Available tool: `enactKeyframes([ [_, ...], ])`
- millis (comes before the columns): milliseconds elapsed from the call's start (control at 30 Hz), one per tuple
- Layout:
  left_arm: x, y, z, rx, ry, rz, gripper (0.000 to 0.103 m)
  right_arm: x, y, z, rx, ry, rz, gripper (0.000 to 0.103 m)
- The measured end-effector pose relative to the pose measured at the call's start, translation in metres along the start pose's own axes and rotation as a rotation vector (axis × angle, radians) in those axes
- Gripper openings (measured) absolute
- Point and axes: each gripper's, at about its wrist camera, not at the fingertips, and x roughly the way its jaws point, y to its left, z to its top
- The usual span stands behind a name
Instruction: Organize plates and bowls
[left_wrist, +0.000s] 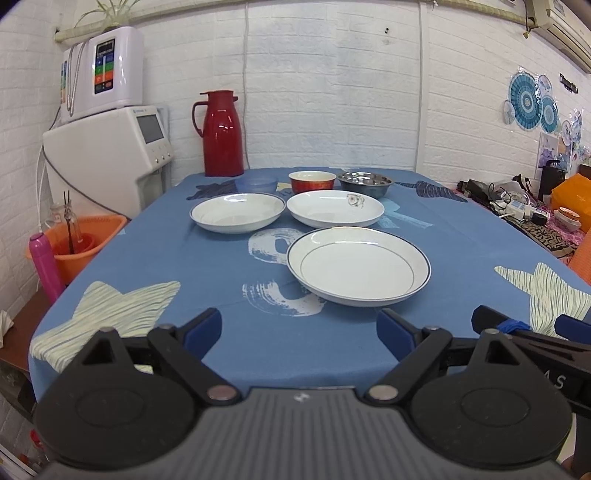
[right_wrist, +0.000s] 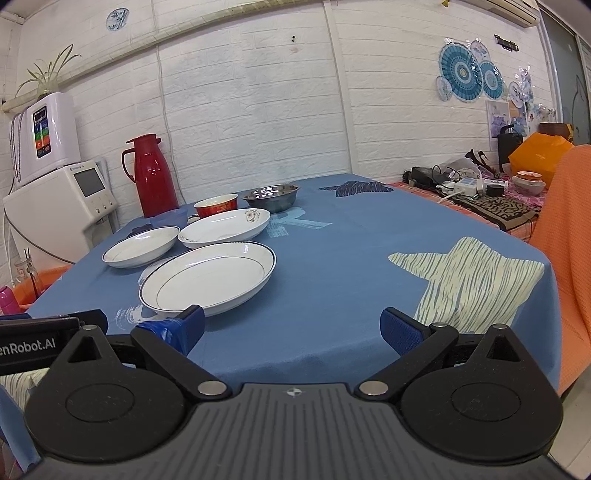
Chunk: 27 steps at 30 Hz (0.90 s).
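Both grippers hang over the near edge of the table (left_wrist: 147, 258), and nothing has been picked up yet. The left gripper (left_wrist: 299, 332) has its jaws spread wide with nothing between them. The right gripper (right_wrist: 291, 328) is wide open too, and empty.

Three white plates sit on the blue cloth. The big plate (left_wrist: 358, 271) with the dark rim is closest to the near edge. Behind it are two more: the left plate (left_wrist: 237, 213) and the plate with a small picture (left_wrist: 335, 208). Those two sit side by side, close but not touching as far as I can tell.

At the far edge there are three bowls in a row: a blue bowl (left_wrist: 256, 183), a red bowl (left_wrist: 312, 181) and a metal bowl (left_wrist: 365, 183). A red jug (left_wrist: 218, 134) stands in the far left corner.

I think the first job is to grab the big plate, since it is nearest. A plate is flat and slippery, so pinch it at the rim. One finger should slide under the edge and the other go on top. Go in low and slow so the plate does not scoot away on the cloth. Lift it level. Plates can chip, so set one down softly on another. Stack plates with plates and bowls with bowls.
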Motion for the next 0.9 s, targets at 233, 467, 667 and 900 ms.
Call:
enactKeyframes([
  [233,0.002,0.0,0.0,-0.005,0.004,-0.002,0.09,0.0,0.0,0.0,0.0,0.001,0.0,0.089],
  [467,0.005,0.001,-0.001,-0.01,0.013,-0.015,0.09,0.0,0.0,-0.002,-0.001,0.008,0.002,0.089],
  [667,0.019,-0.009,0.0,0.024,0.032,-0.022,0.09,-0.001,-0.012,-0.007,0.024,0.017,0.0,0.089],
  [900,0.062,-0.001,0.019,0.017,0.127,-0.086,0.09,0.012,-0.027,0.008,0.045,0.03,-0.013,0.089],
])
